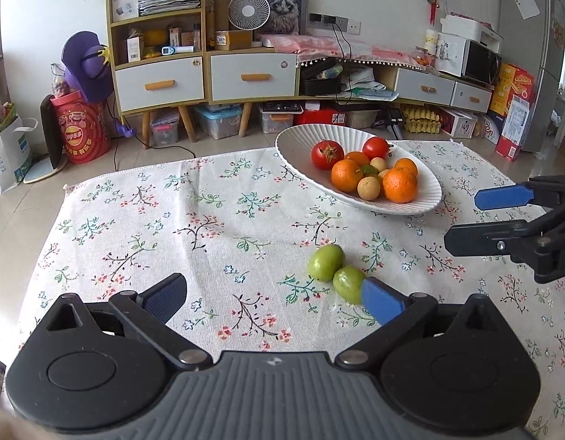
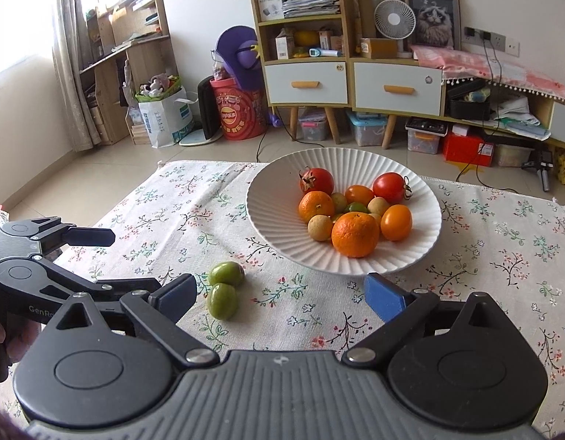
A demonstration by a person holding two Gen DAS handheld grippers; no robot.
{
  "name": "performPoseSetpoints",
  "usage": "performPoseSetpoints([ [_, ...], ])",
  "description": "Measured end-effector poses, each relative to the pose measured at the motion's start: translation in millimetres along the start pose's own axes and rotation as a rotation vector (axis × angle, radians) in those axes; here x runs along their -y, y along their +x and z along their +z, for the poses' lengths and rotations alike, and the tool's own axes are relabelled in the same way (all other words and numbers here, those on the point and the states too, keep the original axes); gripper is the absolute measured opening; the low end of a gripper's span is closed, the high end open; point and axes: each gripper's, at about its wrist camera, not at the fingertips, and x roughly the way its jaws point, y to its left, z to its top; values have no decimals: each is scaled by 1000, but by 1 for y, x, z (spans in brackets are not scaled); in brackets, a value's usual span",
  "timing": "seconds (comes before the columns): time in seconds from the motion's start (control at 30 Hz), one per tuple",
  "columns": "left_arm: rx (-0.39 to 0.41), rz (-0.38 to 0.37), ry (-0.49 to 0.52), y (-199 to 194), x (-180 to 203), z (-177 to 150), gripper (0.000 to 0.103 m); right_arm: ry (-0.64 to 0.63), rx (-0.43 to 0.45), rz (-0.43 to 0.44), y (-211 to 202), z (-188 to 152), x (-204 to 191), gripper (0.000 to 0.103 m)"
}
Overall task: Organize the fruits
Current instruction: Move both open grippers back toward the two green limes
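Two green fruits (image 1: pixel 335 271) lie touching on the floral cloth (image 1: pixel 209 220) over the counter, lower-mid in both views, just outside the white ribbed bowl (image 2: pixel 282 234) w/ oranges & tomatoes. Left tool (image 1: pixel 278 299) spread wide, empty, its right pad beside the nearer fruit. Right tool (image 2: pixel 282 299) also spread, empty, below the bowl.

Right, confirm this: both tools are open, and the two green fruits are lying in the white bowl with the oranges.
Not in the bowl. The two green fruits lie on the floral tablecloth, in front of the white bowl; the right wrist view shows it. Both the left tool and right tool are open.
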Motion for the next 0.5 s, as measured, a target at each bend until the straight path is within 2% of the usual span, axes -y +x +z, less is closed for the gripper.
performPoseSetpoints([
  [0.5, -19, 21, 14, 5, -10, -18, 98, -41, -62, -12, 20, -15, -19, 95],
])
